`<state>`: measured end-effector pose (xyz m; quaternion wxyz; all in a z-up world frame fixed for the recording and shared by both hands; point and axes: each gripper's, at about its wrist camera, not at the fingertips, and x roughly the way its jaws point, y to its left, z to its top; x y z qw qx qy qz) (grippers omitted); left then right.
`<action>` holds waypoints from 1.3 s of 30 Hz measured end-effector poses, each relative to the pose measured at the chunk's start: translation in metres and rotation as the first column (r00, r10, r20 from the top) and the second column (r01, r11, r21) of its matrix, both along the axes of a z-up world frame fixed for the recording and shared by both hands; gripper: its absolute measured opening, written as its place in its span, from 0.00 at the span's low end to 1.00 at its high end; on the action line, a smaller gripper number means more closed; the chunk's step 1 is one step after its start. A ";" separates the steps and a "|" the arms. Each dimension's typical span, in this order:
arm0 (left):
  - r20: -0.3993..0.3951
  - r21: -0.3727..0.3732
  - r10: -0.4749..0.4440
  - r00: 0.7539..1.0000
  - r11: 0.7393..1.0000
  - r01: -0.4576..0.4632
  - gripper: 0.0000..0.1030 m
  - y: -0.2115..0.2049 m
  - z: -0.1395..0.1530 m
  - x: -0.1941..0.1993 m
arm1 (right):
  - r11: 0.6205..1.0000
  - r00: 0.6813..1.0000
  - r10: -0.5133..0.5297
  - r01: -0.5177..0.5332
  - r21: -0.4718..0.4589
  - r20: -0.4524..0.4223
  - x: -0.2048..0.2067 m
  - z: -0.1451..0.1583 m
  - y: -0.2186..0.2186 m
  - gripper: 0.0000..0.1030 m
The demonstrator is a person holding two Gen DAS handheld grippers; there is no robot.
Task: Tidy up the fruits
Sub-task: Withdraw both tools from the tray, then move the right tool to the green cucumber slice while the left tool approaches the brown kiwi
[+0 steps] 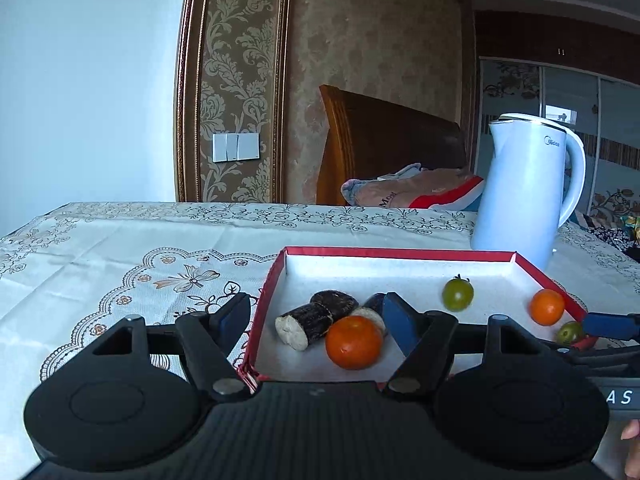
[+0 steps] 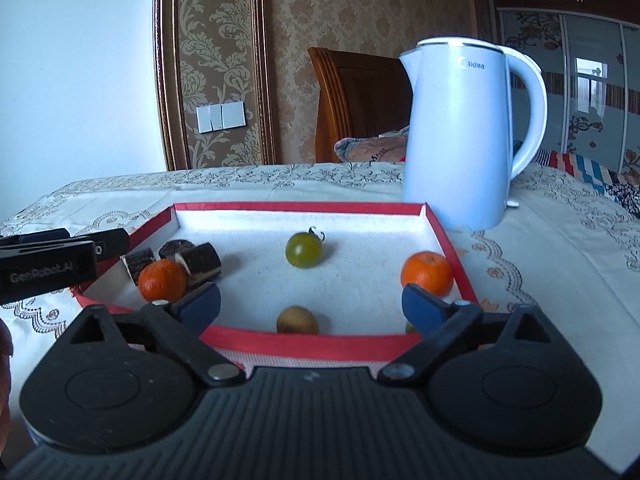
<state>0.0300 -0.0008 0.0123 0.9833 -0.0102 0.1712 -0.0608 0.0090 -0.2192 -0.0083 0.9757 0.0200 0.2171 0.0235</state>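
A shallow red-rimmed tray with a white lining lies on the tablecloth. It holds dark sugarcane pieces, two oranges, a green tomato and a brownish fruit by the near wall. My left gripper is open and straddles the tray's left wall, with the sugarcane and one orange just beyond its pads. My right gripper stands wide open at the near wall, the brownish fruit loose between its fingers. A second small green fruit sits by the right gripper's blue finger.
A white electric kettle stands on the table just behind the tray's far right corner. A wooden headboard and bedding lie beyond the table's far edge. The patterned cloth stretches left of the tray.
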 end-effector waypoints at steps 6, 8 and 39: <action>-0.027 -0.024 -0.035 0.999 0.999 0.034 0.71 0.002 -0.002 -0.017 | 0.999 1.000 -0.023 0.023 0.031 0.005 -0.008 0.000 -0.009 0.95; -0.046 -0.028 -0.046 0.998 0.999 0.045 0.71 0.001 -0.005 -0.021 | 0.999 1.000 -0.025 0.025 0.028 0.001 -0.007 0.000 -0.009 0.95; -0.130 0.041 -0.148 0.980 0.987 0.154 0.71 -0.033 -0.018 -0.033 | 0.989 0.989 -0.139 0.136 0.063 0.045 -0.032 0.003 -0.034 1.00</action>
